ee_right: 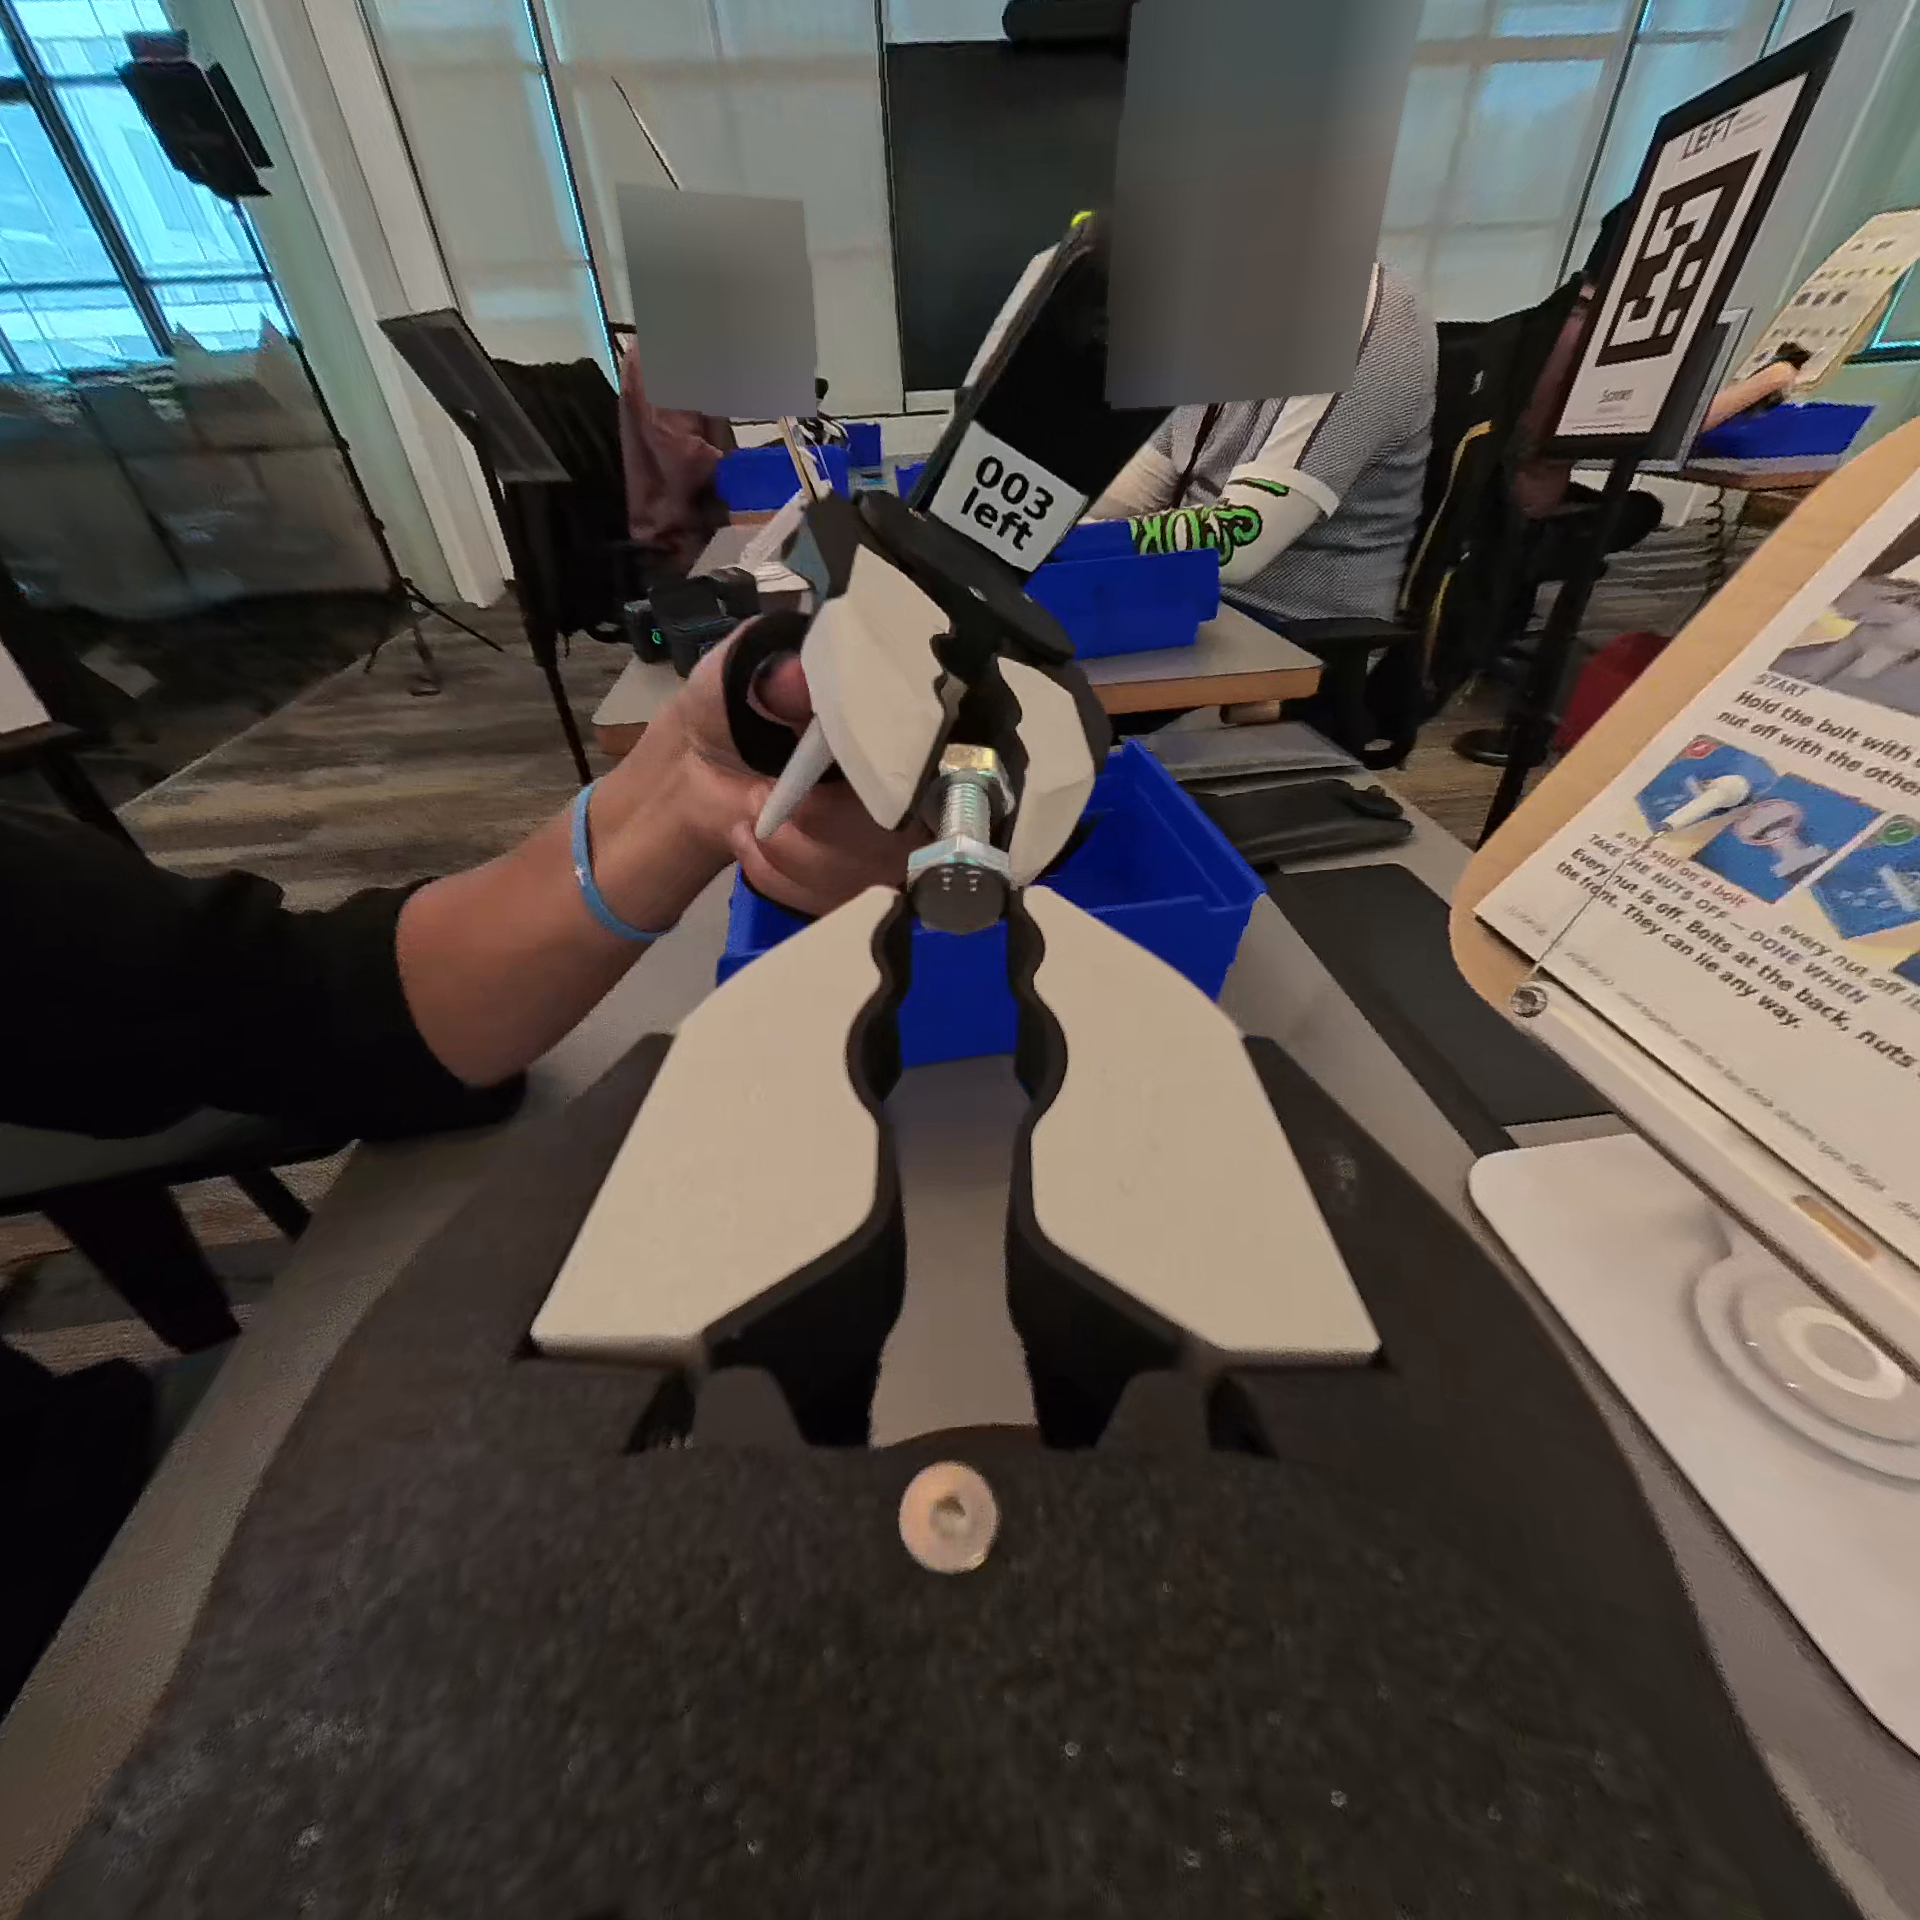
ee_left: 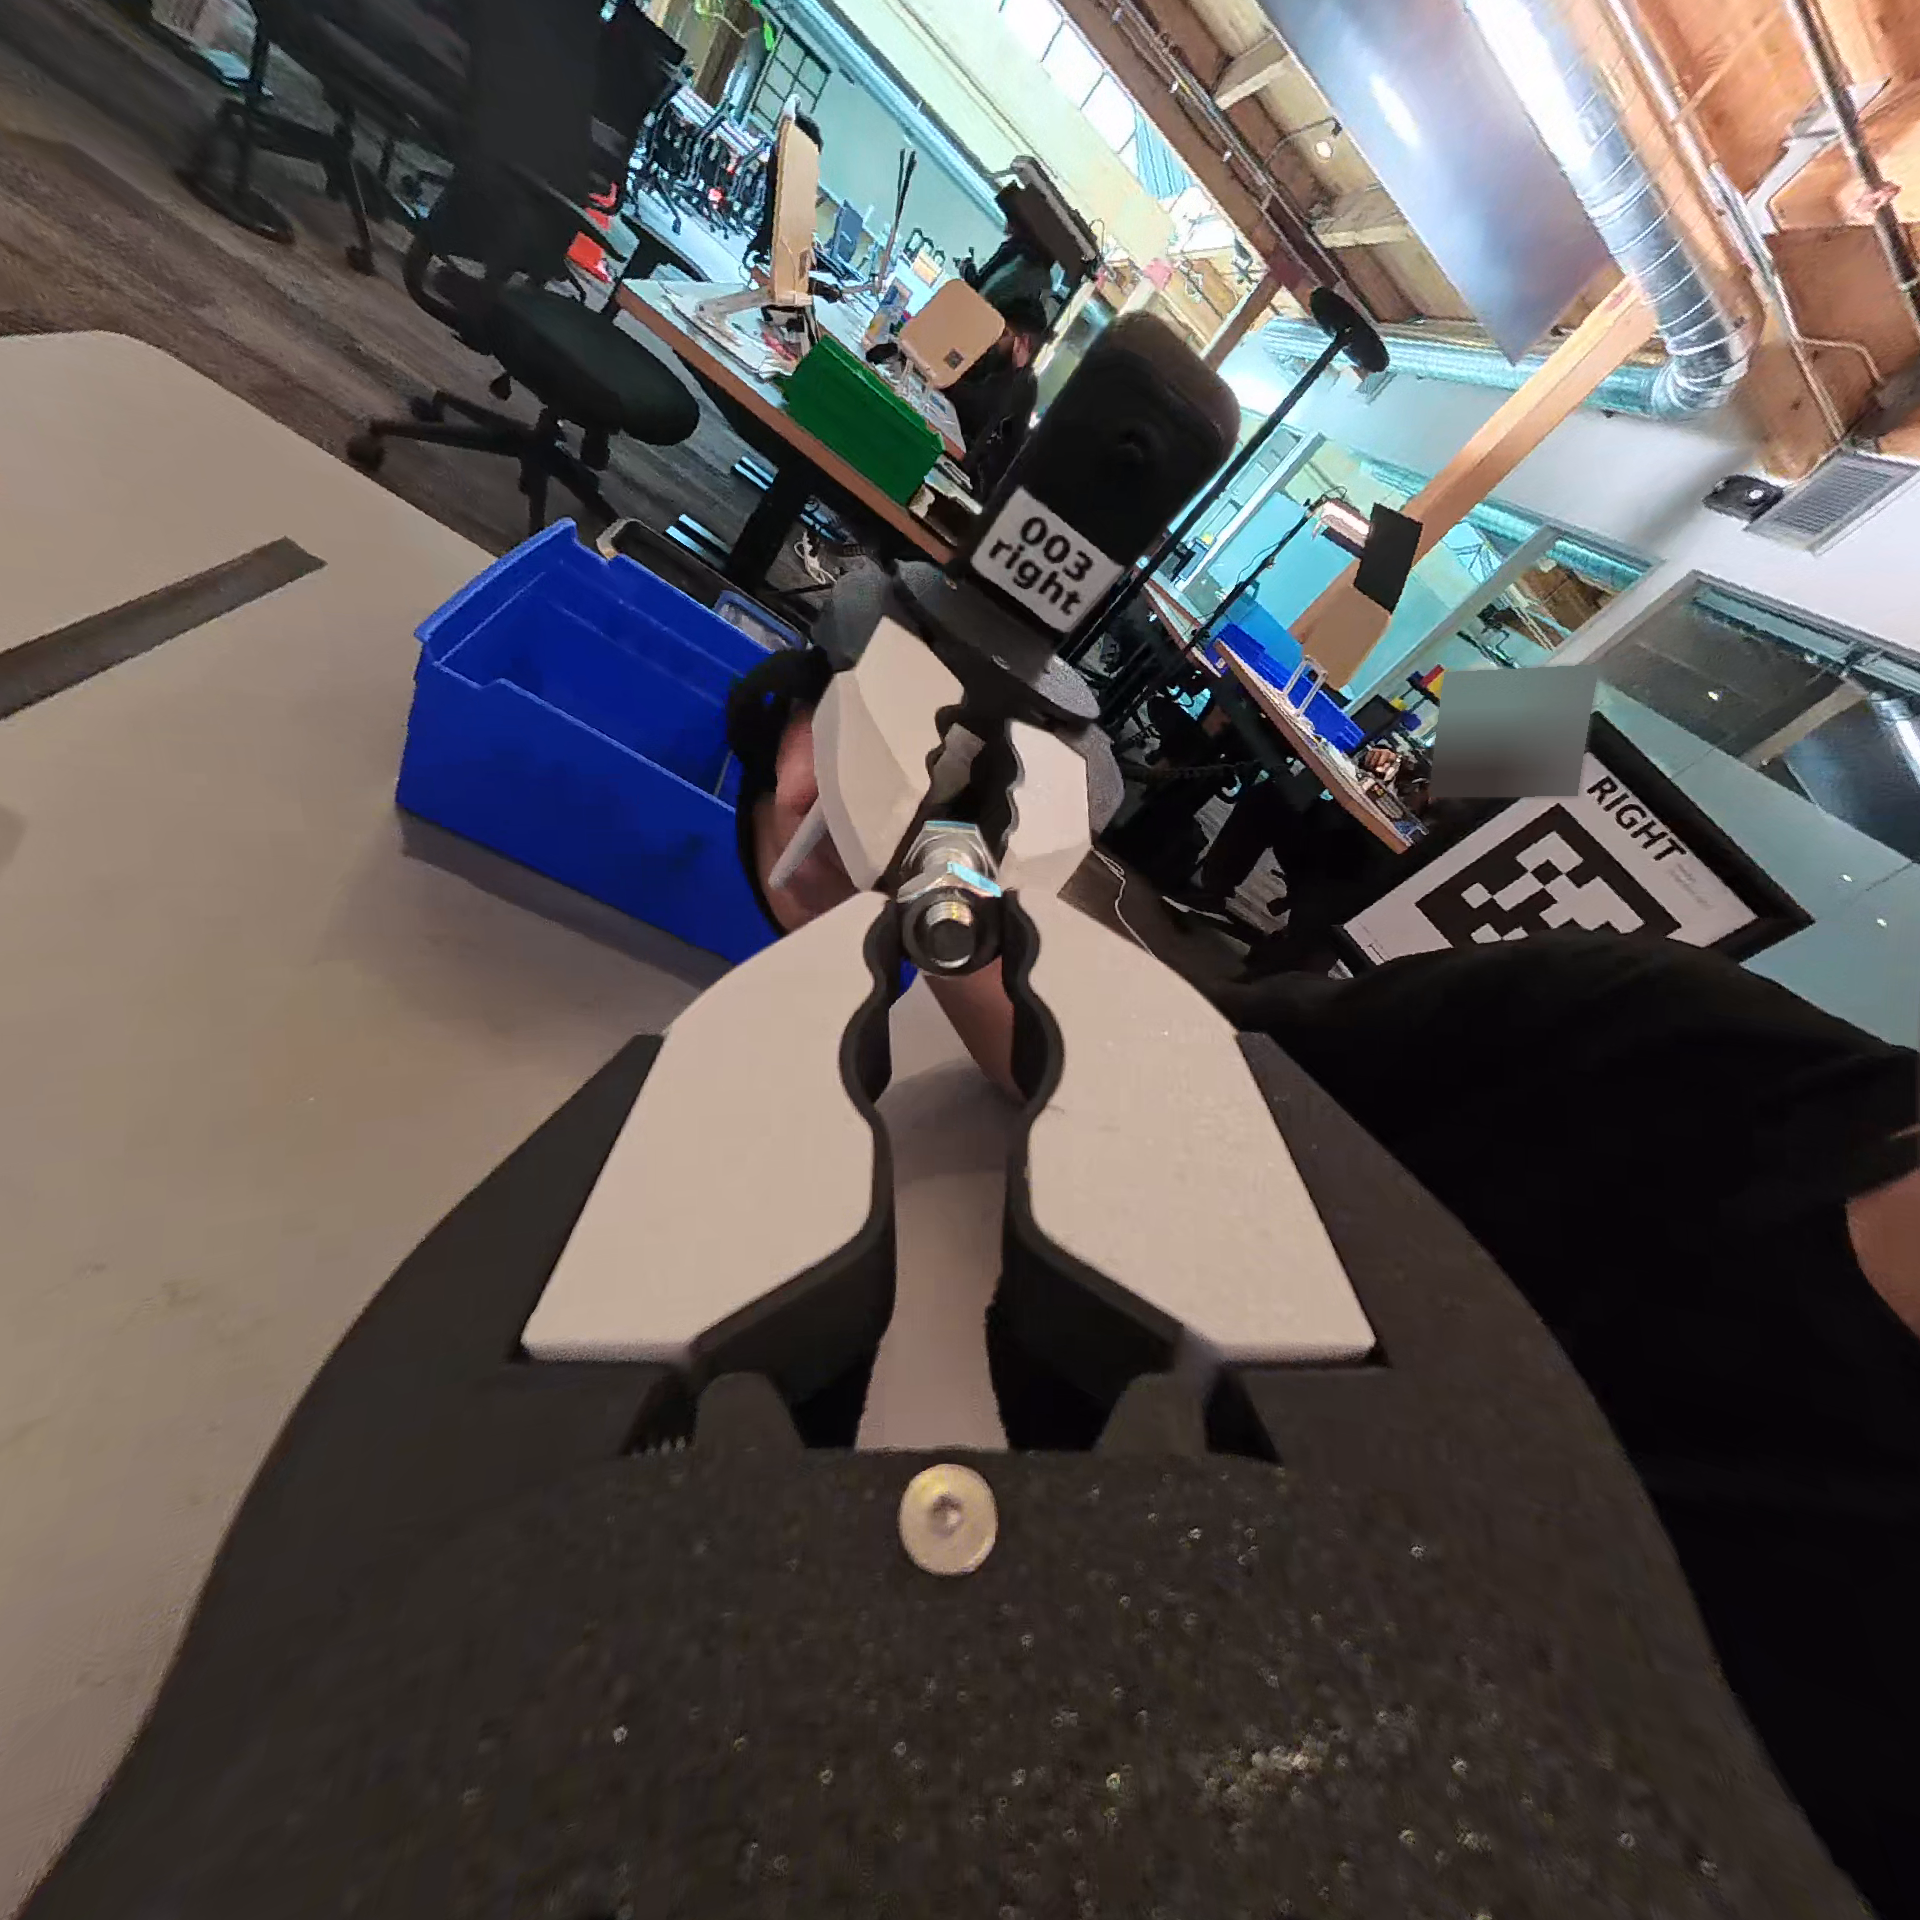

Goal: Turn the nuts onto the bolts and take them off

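A silver bolt (ee_right: pixel 961 816) is held in the air between my two grippers, above the grey table. My right gripper (ee_right: pixel 961 914) is shut on the bolt's hex head (ee_right: pixel 956 899). The threaded shaft runs away from it to a silver nut (ee_right: pixel 977 767), where my left gripper (ee_right: pixel 968 774) closes from the far side. In the left wrist view, my left gripper (ee_left: pixel 945 935) is shut on the nut (ee_left: pixel 940 940), with the bolt's thread end showing through it. The hex head (ee_left: pixel 935 868) lies just behind, at the tips of my right gripper (ee_left: pixel 951 821).
A blue bin (ee_left: pixel 561 727) stands on the grey table (ee_left: pixel 208 935) just beyond the grippers; it also shows in the right wrist view (ee_right: pixel 1143 883). An instruction board (ee_right: pixel 1714 883) on a white base (ee_right: pixel 1662 1299) stands at the right. People sit at tables behind. My left and right fingertips are right by each other.
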The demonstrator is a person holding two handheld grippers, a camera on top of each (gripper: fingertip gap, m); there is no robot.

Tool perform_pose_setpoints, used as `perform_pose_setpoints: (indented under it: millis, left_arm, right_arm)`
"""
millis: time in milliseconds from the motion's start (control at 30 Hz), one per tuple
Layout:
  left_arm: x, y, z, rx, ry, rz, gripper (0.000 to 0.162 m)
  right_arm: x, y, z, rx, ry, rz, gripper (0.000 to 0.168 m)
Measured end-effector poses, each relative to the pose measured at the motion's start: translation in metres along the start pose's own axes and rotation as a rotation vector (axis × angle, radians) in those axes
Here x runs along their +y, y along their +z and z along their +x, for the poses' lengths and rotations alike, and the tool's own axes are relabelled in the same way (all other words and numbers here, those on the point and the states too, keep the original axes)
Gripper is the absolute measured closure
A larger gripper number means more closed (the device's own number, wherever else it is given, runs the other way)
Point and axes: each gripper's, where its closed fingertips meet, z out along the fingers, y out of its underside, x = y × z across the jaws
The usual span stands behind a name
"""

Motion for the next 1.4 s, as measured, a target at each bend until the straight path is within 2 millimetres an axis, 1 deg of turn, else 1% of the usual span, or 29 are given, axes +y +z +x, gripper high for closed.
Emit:
perform_pose_setpoints:
  millis: [67, 167, 200, 367, 433, 633, 667, 700, 733, 800, 833, 867, 900, 1000, 1067, 1167, 1333, 1400]
  left_arm:
    - [-0.001, 0.000, 0.001, -0.003, 0.008, 0.002, 0.145]
    - [0.002, 0.002, -0.005, -0.058, 0.036, -0.022, 0.145]
    - [0.004, 0.003, -0.005, -0.064, 0.043, -0.032, 0.145]
    - [0.004, 0.005, -0.005, -0.061, 0.044, -0.031, 0.145]
    - [0.004, 0.005, -0.005, -0.059, 0.044, -0.033, 0.145]
    - [0.005, 0.005, -0.006, -0.059, 0.035, -0.033, 0.145]
    - [0.005, 0.004, -0.006, -0.066, 0.057, -0.040, 0.145]
    - [0.006, 0.004, -0.006, -0.085, 0.103, -0.054, 0.142]
    - [0.006, 0.002, -0.006, -0.116, 0.169, -0.065, 0.133]
    - [0.001, -0.004, -0.014, -0.263, 0.359, -0.068, 0.110]
    - [0.000, -0.008, -0.017, -0.344, 0.480, -0.069, 0.106]
    - [0.000, -0.011, -0.018, -0.405, 0.591, -0.077, 0.106]
    - [0.003, -0.012, -0.017, -0.443, 0.683, -0.093, 0.111]
    - [0.010, -0.010, -0.012, -0.505, 0.853, -0.141, 0.125]
    - [0.017, -0.005, -0.002, -0.444, 0.866, -0.152, 0.125]
    - [0.018, -0.004, 0.009, -0.373, 0.861, -0.128, 0.129]
    - [0.019, -0.007, 0.015, -0.341, 0.876, -0.116, 0.144]
    - [0.020, -0.007, 0.014, -0.328, 0.852, -0.132, 0.144]
  right_arm:
    - [-0.001, 0.000, 0.000, 0.014, -0.022, 0.011, 0.151]
    - [-0.002, 0.001, 0.000, 0.029, -0.053, 0.011, 0.142]
    - [0.000, 0.001, -0.001, 0.035, -0.063, -0.004, 0.142]
    - [0.005, 0.002, 0.002, 0.061, -0.088, -0.053, 0.146]
    - [0.006, 0.002, 0.003, 0.073, -0.096, -0.055, 0.151]
    - [0.006, 0.002, 0.004, 0.075, -0.098, -0.078, 0.150]
    - [0.006, 0.003, 0.003, 0.071, -0.092, -0.074, 0.150]
    - [0.005, 0.003, 0.003, 0.068, -0.075, -0.073, 0.150]
    - [0.004, 0.003, 0.004, 0.068, -0.058, -0.064, 0.150]
    - [0.001, 0.001, 0.002, 0.028, -0.003, -0.042, 0.150]
    - [0.000, 0.000, 0.001, 0.009, 0.024, -0.030, 0.150]
    - [-0.001, 0.000, 0.000, -0.014, 0.051, -0.022, 0.150]
    - [-0.002, -0.001, -0.002, -0.043, 0.077, -0.016, 0.150]
    - [-0.001, 0.000, -0.011, -0.128, 0.139, -0.011, 0.150]
    - [0.000, 0.002, -0.015, -0.158, 0.151, -0.017, 0.150]
    - [0.005, 0.004, -0.020, -0.176, 0.145, -0.045, 0.150]
    - [0.005, 0.007, -0.031, -0.216, 0.125, -0.060, 0.150]
    - [0.007, 0.007, -0.031, -0.210, 0.116, -0.067, 0.150]
